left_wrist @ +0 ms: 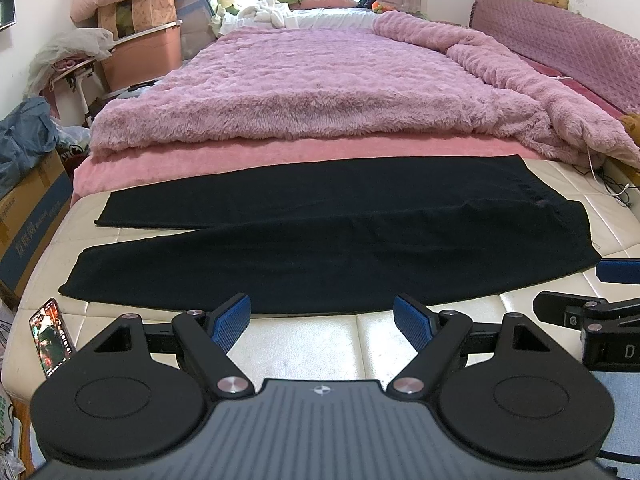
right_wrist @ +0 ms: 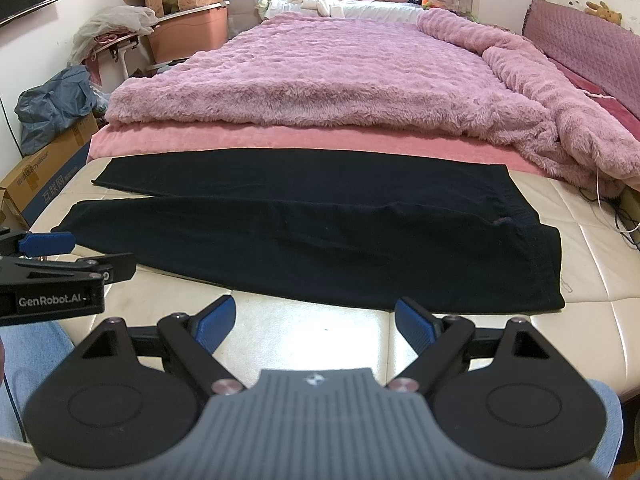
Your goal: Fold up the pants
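On the cream mattress [left_wrist: 312,344] black pants [left_wrist: 320,248] lie flat, maybe unfolded, with the left gripper [left_wrist: 322,322] and right gripper [right_wrist: 316,320] both wide open, holding nothing.

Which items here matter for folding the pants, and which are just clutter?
For the job:
- black fabric pants, spread flat, legs pointing left
- left gripper, open, empty
- right gripper, open, empty
- cream quilted mattress under the pants

Lying about:
- fluffy pink blanket
- smartphone with lit screen at the mattress corner
- brown cardboard box
- pink plastic storage bin
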`<action>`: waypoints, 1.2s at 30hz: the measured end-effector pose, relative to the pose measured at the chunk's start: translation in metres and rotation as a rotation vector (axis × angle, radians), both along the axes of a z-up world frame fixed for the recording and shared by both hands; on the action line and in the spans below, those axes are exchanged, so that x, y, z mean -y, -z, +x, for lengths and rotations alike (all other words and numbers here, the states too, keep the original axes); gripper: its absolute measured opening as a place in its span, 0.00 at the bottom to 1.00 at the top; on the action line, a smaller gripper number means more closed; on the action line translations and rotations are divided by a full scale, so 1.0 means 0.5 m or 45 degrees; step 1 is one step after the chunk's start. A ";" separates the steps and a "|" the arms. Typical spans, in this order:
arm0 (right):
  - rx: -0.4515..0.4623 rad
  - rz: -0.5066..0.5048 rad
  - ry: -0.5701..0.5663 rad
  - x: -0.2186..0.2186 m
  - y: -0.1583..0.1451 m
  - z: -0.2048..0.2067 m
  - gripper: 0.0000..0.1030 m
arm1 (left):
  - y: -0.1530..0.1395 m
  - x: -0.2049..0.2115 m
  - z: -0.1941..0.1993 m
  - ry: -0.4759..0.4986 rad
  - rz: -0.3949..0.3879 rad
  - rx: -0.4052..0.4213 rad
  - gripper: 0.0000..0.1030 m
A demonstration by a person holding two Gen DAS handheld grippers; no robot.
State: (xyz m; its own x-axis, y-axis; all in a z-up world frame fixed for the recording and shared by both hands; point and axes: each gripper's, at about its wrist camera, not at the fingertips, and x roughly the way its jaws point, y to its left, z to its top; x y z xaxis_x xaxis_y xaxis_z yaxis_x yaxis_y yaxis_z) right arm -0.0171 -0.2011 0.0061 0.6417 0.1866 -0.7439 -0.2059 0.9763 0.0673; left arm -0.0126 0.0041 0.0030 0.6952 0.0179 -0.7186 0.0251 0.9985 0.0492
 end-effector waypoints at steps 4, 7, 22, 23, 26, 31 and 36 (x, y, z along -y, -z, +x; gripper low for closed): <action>-0.009 -0.004 0.000 -0.001 0.002 0.006 0.81 | 0.004 -0.001 0.004 -0.001 -0.005 -0.009 0.92; -0.005 -0.003 0.003 -0.001 0.002 0.006 0.81 | 0.007 -0.004 0.010 0.003 -0.008 -0.011 0.92; 0.205 0.128 -0.095 0.112 0.012 0.093 0.81 | 0.026 -0.064 0.094 0.150 -0.022 0.115 0.77; 0.224 0.103 -0.094 0.123 0.015 0.104 0.81 | 0.033 -0.067 0.103 0.184 0.003 0.123 0.73; 0.240 0.020 -0.123 0.157 0.033 0.139 0.81 | 0.057 -0.080 0.131 0.308 0.070 0.123 0.68; 0.181 -0.116 -0.207 0.225 0.078 0.206 0.79 | 0.117 -0.098 0.162 0.546 0.239 0.050 0.64; 0.047 -0.262 -0.322 0.286 0.150 0.262 0.68 | 0.195 -0.104 0.182 0.668 0.451 -0.120 0.56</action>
State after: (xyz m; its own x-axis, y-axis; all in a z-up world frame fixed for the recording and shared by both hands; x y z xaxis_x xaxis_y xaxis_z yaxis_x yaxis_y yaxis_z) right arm 0.1138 -0.3443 -0.0688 0.6217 0.1920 -0.7594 -0.4422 0.8862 -0.1380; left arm 0.0783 0.0561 -0.0947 0.6103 -0.0598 -0.7899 0.5263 0.7759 0.3479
